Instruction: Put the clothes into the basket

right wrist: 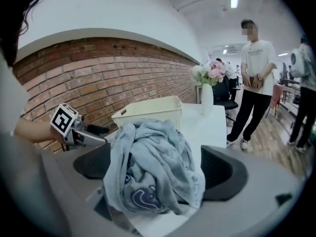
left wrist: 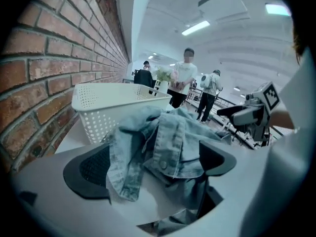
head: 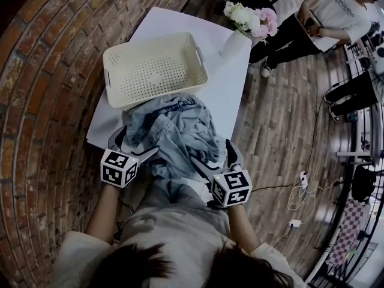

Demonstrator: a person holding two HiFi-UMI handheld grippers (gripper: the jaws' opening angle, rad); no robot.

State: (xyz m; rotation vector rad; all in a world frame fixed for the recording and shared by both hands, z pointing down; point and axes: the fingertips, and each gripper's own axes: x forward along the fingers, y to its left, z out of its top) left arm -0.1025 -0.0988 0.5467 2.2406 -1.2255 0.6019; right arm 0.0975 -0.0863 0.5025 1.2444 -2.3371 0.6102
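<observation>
Left gripper (head: 133,144): my jaws apart, clothes (head: 174,131) between them. Right gripper (head: 217,158): same, wide apart. Clothes at table's (head: 165,23) near edge, just beside basket (head: 120,62).

Two tools (head: 135,143) (head: 213,155), one basket (head: 155,41), two garments (head: 171,110) (head: 180,147), one vase (head: 234,44), one table (head: 223,92)

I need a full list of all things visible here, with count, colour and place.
basket: 1, cream, far part of the table
clothes: 1 pile, pale blue and grey, table's near edge
table: 1, white, beside the brick wall
vase of flowers: 1, white, pink blooms, table's far right corner
bystanders: at least 2, nearest in white shirt, wooden floor at right
left gripper: 1, dark fingers open, clothes between them
right gripper: 1, dark fingers open, clothes between them
</observation>
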